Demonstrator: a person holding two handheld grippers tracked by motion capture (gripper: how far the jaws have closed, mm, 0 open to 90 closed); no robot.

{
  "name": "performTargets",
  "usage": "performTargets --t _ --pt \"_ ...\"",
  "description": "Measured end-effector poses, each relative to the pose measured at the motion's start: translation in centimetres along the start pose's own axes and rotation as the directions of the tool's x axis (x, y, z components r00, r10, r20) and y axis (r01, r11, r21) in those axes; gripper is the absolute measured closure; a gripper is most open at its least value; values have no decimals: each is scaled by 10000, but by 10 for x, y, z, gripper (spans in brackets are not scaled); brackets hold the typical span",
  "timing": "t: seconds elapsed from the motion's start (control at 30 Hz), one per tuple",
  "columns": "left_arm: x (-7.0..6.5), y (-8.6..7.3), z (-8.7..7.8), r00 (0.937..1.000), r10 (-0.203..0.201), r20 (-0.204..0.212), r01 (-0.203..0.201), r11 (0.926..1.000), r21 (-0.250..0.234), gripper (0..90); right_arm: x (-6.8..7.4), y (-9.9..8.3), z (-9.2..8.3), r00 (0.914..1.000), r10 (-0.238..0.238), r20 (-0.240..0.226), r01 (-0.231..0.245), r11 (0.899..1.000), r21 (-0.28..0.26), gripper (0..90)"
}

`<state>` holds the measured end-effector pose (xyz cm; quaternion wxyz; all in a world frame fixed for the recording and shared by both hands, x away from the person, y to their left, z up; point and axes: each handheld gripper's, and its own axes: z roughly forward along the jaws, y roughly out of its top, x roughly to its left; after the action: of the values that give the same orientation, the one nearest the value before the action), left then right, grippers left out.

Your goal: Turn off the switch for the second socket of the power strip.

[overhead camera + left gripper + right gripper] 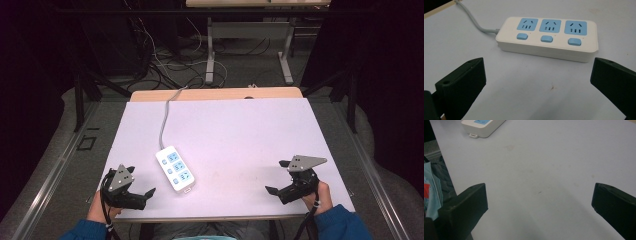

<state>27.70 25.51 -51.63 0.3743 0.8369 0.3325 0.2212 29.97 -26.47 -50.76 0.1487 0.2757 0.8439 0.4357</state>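
Nearest the person, the left tool [142, 181] rests at the worktop's [250, 130] front edge, jaws spread wide and empty. Just beyond it lies the white power strip [175, 168] with three blue sockets, apart from both jaws. The right tool [279, 176], also spread and empty, sits well away across the bare pale surface. The strip's grey cord [163, 125] runs toward the far edge; beyond, cables litter a dark floor [240, 65].

Overhead cam fwd-down; gripper cams low, near table [240, 125]
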Motion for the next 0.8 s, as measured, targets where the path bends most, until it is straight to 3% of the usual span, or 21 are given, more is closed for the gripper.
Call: performTargets --t 0.3,0.33,0.43,0.6,0.8 --pt "1 3 -1 9997 212 -116 -210 9996 161 1 0 0 0 10000 16 -22 -15 9998 219 0" --pt "1 4 -1 10000 55 -45 -55 9999 154 0 0 0 1 10000 11 -49 -9 9996 283 0" --pt "2 7 -3 9996 167 -243 -163 9997 177 0 1 0 0 10000 -30 5 30 9997 234 0" --pt "4 14 -8 9975 -128 -690 122 9999 -77 1 0 0 0 10000 33 -35 -31 9993 373 0" --pt "5 17 -6 9975 -61 -709 63 10000 19 1 1 0 1 10000 -36 -35 37 9995 303 0"
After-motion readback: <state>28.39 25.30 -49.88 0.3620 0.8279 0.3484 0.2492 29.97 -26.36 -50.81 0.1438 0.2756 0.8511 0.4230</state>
